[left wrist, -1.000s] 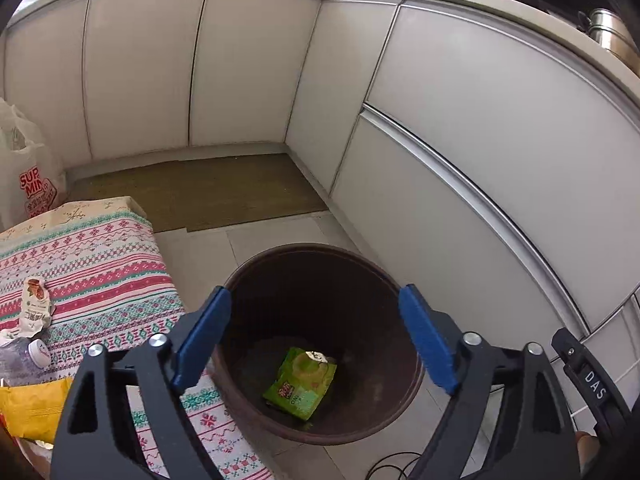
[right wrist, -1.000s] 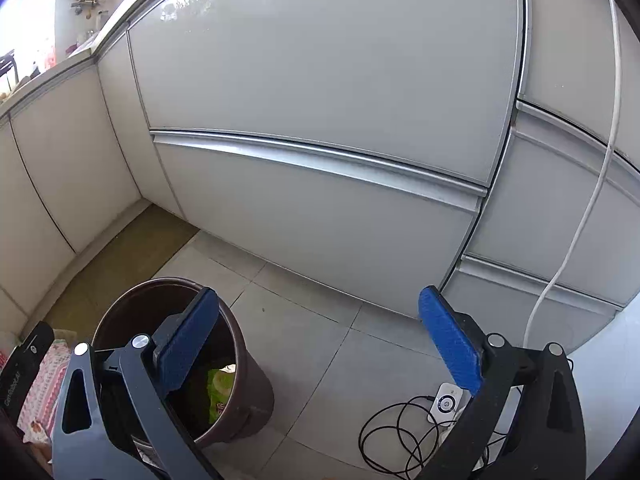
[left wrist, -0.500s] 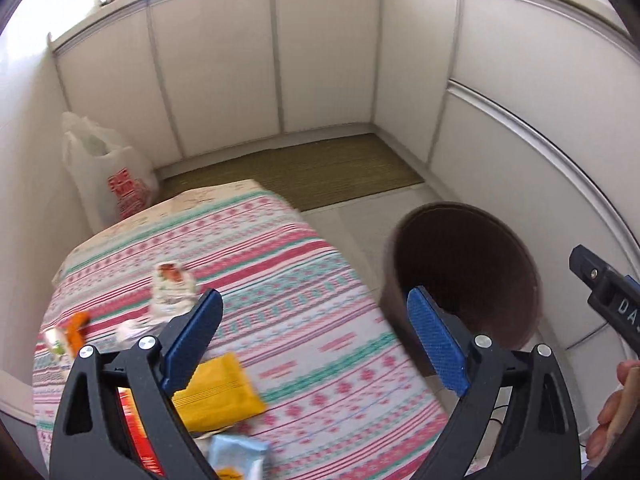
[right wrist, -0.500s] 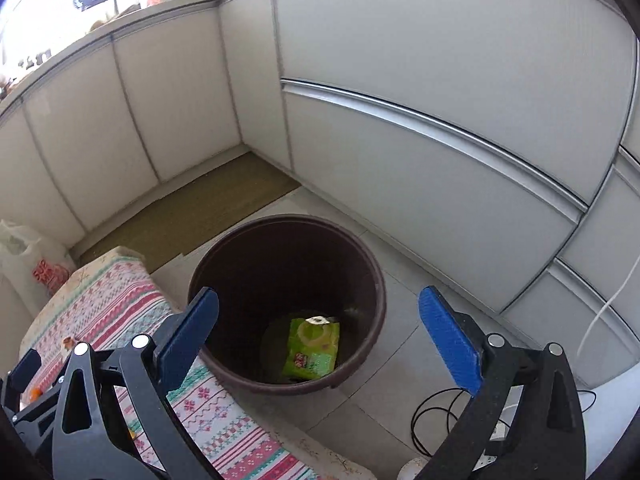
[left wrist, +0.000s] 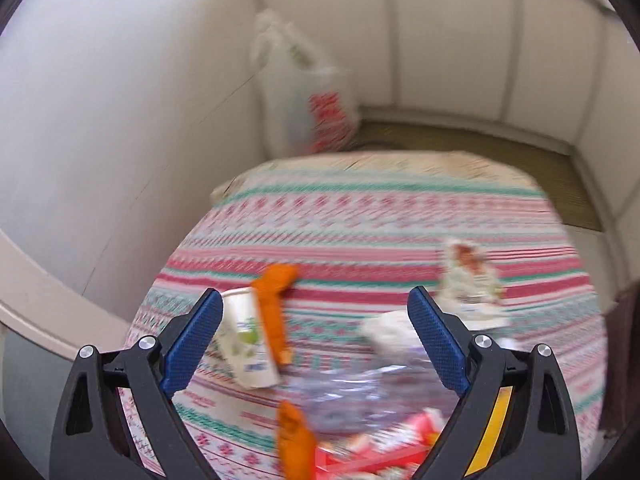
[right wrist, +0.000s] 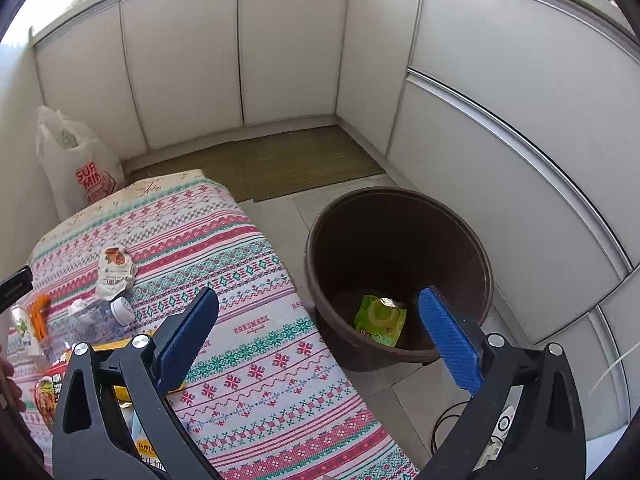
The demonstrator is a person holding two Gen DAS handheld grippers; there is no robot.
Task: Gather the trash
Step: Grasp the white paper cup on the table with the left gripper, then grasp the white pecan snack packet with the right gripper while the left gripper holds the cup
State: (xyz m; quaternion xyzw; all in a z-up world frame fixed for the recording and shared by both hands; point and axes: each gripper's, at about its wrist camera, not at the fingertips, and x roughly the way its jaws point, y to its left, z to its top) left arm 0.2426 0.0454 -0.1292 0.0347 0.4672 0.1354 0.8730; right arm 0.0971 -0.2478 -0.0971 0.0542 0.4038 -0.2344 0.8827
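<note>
My left gripper (left wrist: 316,340) is open and empty above the patterned tablecloth (left wrist: 380,220). Below it lie a paper cup (left wrist: 244,344), an orange wrapper (left wrist: 274,308), a clear plastic bottle (left wrist: 360,388), a crumpled white packet (left wrist: 468,280) and a red wrapper (left wrist: 380,444); this view is blurred. My right gripper (right wrist: 320,336) is open and empty over the table's right edge. The brown bin (right wrist: 400,276) stands on the floor with a green packet (right wrist: 380,320) inside. The packet (right wrist: 114,270) and bottle (right wrist: 96,314) also show on the cloth.
A white plastic bag (right wrist: 78,160) stands on the floor behind the table by the wall. White cabinets (right wrist: 280,48) run along the back and right. A floor mat (right wrist: 280,160) lies beyond the bin. Cables (right wrist: 452,424) lie on the tiles at lower right.
Both grippers have swung left, away from the bin. The left one now looks at the trash on the table; the right one now sees both table and bin.
</note>
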